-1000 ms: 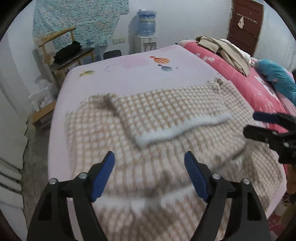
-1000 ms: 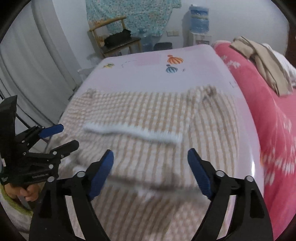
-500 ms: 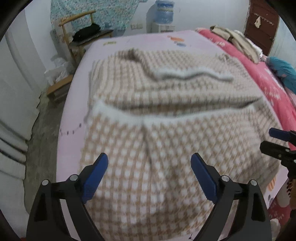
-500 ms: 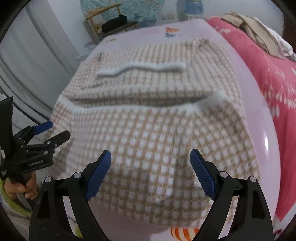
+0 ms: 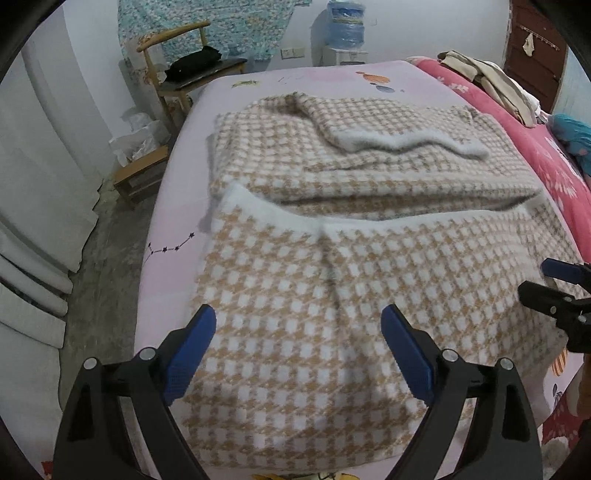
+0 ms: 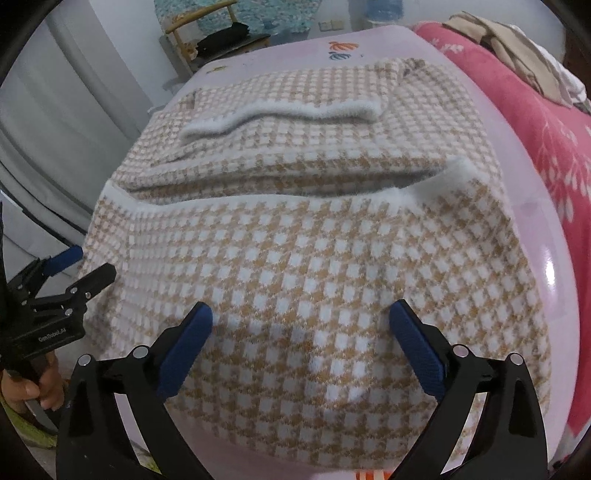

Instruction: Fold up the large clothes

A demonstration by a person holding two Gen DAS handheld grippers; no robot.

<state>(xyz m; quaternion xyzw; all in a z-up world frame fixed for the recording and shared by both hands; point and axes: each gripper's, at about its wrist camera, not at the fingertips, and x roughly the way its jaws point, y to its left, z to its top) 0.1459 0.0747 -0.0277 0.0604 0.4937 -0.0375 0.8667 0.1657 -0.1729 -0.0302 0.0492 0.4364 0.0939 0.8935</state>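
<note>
A tan-and-white checked knit garment (image 5: 332, 280) (image 6: 303, 251) lies folded on the pink bed, its near half laid over the far half, a white fuzzy hem (image 5: 369, 219) running across the middle. My left gripper (image 5: 295, 325) hovers above the garment's near part, wide open with nothing between its blue pads. My right gripper (image 6: 301, 321) also hangs over the near part; its jaws are opening, pads clear of the cloth. The right gripper (image 5: 561, 291) shows at the right edge of the left wrist view, and the left gripper (image 6: 59, 284) at the left edge of the right wrist view, held by a hand.
The pink bed sheet (image 5: 173, 258) ends at a bare floor on the left. A wooden chair (image 5: 192, 62) with a dark item, a water dispenser (image 5: 345, 33), beige clothes (image 5: 495, 85) on a red blanket (image 6: 546, 133) and a brown door (image 5: 535, 48) are behind.
Both grippers have drawn back toward the bed's near edge and sunk, their jaws spreading wider. The garment's near half now lies folded over the far half.
</note>
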